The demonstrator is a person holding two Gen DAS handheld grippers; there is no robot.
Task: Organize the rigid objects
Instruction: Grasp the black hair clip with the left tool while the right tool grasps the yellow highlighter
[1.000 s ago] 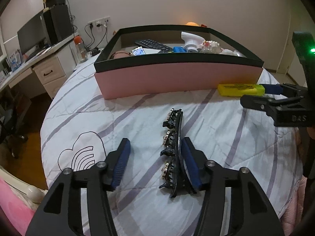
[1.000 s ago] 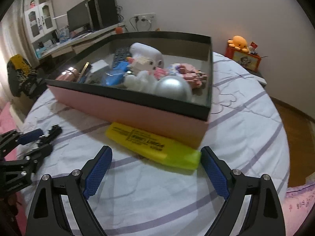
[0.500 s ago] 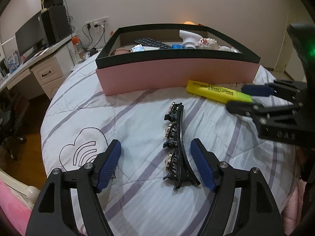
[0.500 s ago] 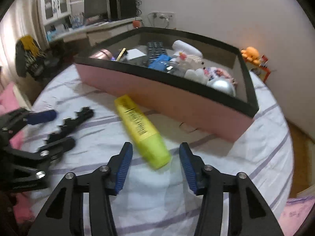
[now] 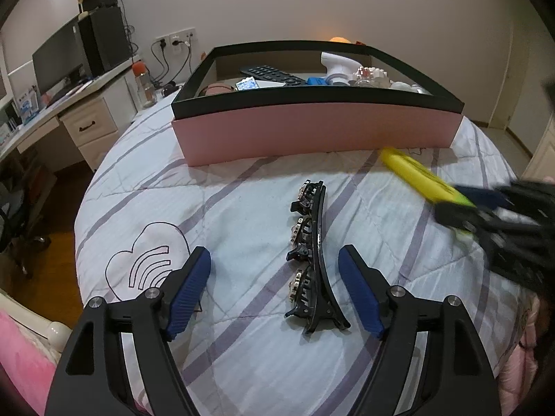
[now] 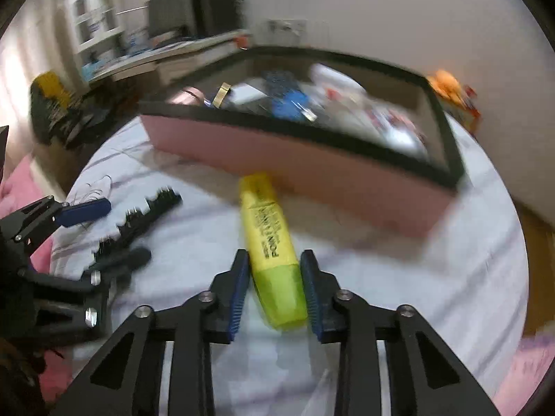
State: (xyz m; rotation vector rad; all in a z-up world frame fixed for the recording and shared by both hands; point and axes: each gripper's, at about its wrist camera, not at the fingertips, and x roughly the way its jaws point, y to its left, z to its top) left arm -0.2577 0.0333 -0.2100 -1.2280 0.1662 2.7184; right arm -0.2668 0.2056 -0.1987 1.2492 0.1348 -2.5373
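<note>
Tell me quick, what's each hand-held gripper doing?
Left hand-held gripper: open, hair clip lying between its jaws.
Right hand-held gripper: shut on yellow highlighter.

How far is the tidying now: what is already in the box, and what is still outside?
Done: the pink box already holds a remote and other items. In hand: the right gripper is shut on the yellow highlighter. Left: the black hair clip lies on the bedspread between the open left gripper fingers.

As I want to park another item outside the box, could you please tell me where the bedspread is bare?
Bare: the striped bedspread between the pink box with black rim and the black hair clip, and left of the clip around the heart drawing. Crowded: inside the box, and where the right gripper clamps the yellow highlighter.
</note>
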